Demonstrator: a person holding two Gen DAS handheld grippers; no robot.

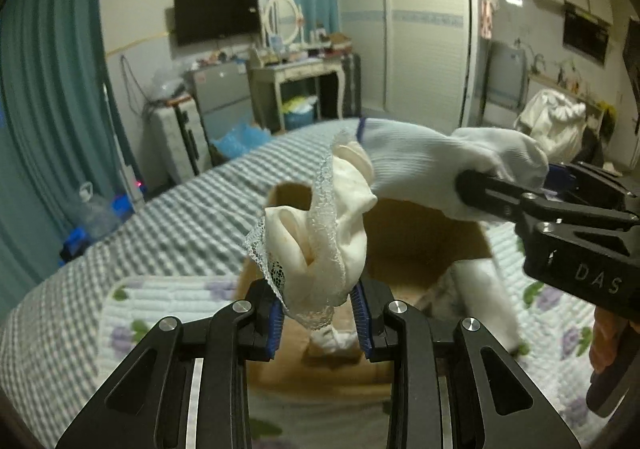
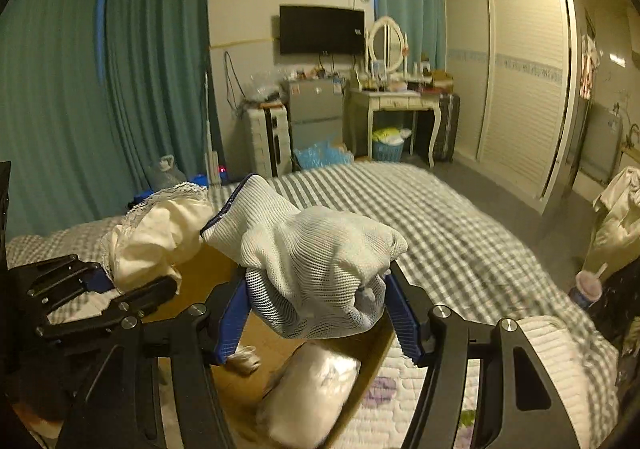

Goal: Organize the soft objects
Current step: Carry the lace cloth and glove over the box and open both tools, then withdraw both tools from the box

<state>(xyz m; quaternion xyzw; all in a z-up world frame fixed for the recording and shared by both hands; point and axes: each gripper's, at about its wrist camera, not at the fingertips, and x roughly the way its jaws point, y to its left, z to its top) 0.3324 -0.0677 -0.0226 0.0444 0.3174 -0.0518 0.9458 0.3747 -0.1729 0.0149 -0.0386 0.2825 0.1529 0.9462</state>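
The only legible writing is "DAS", printed in pale letters on the black body of the right claw (image 1: pixel 496 185) where it enters the left wrist view.

At the left, the left claw (image 1: pixel 318 315) is closed on a cream garment with lace trim (image 1: pixel 320 241); the bunched cloth rises from between its blue pads (image 1: pixel 276 323) and hangs above the cardboard box (image 1: pixel 420 233). In the right wrist view the same claw (image 2: pixel 120 285) shows at the left edge with the cream garment (image 2: pixel 156 241) bulging out of it.

To its right, the right claw (image 2: pixel 316 313) grips a white mesh bag with a blue edge (image 2: pixel 312 269), wadded between its blue pads (image 2: pixel 402 317); from the left wrist view this bag (image 1: pixel 432 165) stretches from the claw toward the cream garment and touches it. Both bundles are held in the air over the open box (image 2: pixel 208 269).

Inside the box lie a pale, plastic-wrapped soft bundle (image 2: pixel 312 393) and a small furry white piece (image 2: pixel 246 359). The box sits on a quilted floral mat (image 2: pixel 472 389) spread over the bed with a gray checked cover (image 2: pixel 440 217).
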